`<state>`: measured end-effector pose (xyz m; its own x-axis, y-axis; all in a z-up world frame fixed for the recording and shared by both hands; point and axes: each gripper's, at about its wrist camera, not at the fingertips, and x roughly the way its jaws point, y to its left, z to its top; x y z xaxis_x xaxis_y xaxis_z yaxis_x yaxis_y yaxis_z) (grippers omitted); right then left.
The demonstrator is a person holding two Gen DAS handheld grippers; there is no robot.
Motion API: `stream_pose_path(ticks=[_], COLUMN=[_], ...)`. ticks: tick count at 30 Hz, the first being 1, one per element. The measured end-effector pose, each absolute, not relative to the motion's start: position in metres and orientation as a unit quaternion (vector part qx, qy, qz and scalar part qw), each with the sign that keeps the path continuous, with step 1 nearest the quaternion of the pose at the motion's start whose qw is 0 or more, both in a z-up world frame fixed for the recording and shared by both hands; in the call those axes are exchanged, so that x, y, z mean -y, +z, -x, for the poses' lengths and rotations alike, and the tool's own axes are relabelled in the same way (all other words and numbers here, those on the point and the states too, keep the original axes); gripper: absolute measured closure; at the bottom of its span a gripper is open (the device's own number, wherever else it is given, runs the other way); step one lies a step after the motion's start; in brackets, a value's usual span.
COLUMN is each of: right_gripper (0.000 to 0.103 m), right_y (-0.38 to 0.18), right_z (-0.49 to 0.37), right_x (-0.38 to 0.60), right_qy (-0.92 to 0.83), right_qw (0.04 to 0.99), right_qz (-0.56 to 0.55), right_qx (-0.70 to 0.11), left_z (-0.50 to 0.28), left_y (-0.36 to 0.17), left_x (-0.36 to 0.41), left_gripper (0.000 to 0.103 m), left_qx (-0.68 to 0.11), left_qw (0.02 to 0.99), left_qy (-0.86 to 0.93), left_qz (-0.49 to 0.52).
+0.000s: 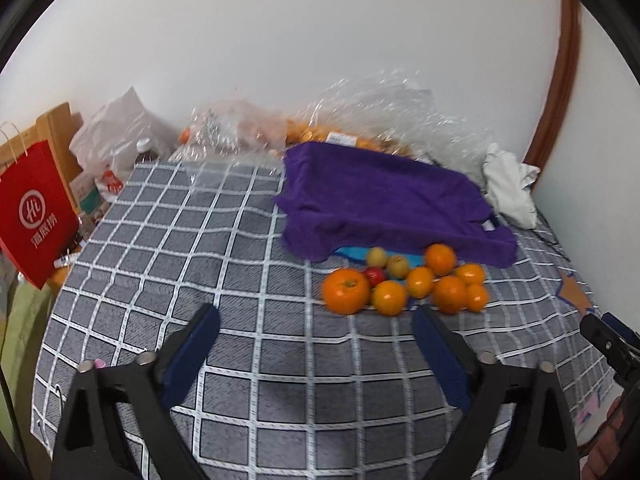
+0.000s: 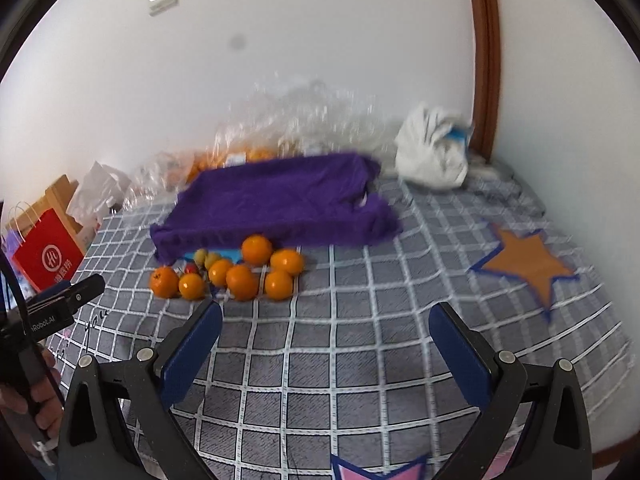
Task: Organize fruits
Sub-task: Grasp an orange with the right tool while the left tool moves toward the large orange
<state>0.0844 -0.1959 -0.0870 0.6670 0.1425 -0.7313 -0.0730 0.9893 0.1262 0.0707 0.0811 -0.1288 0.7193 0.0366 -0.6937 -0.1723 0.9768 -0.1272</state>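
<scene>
Jaws come first in both wrist views: the left gripper [image 1: 316,320] stands wide apart with nothing between its blue pads, and the right gripper [image 2: 326,318] is likewise spread and empty. Both hang over the grey checked bedspread [image 1: 224,240], which lies bare beneath and just ahead of them.

Beyond the left gripper's right pad sits the pile of fruits [image 1: 404,280]: several oranges bunched so they touch, one red fruit and two pale yellowish ones among them. From the right wrist the same pile [image 2: 236,272] lies ahead of the left pad, with open bedspread stretching to its right as far as an orange star patch [image 2: 528,268].

Directly behind the pile, a purple cloth [image 1: 384,204] is draped over something raised; its front hem hangs just behind the rear oranges, and a strip of blue shows under it.

Farther back, crinkled clear plastic bags [image 1: 360,120] holding more orange fruit line the white wall. A white bundle [image 2: 434,152] sits by the brown door frame, and a red paper bag [image 1: 36,212] stands off the bed's left edge.
</scene>
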Motion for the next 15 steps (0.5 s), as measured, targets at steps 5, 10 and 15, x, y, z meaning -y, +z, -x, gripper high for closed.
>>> stream_pose_path(ticks=[5, 10, 15], right_gripper=[0.014, 0.031, 0.055], right_y=[-0.121, -0.145, -0.158], right_z=[-0.102, -0.122, -0.144], right_x=[0.192, 0.178, 0.160], right_qy=[0.066, 0.091, 0.130], right_qw=[0.905, 0.891, 0.879], right_qz=[-0.041, -0.035, -0.024], right_qx=[-0.418, -0.444, -0.458], left_z=[-0.080, -0.086, -0.087], left_y=[-0.150, -0.159, -0.160], left_x=[-0.097, -0.104, -0.115], left_gripper=[0.033, 0.034, 0.034], left_qx=[-0.394, -0.399, -0.390], left_qw=[0.912, 0.911, 0.913], left_qy=[0.058, 0.052, 0.033], left_qz=[0.100, 0.089, 0.114])
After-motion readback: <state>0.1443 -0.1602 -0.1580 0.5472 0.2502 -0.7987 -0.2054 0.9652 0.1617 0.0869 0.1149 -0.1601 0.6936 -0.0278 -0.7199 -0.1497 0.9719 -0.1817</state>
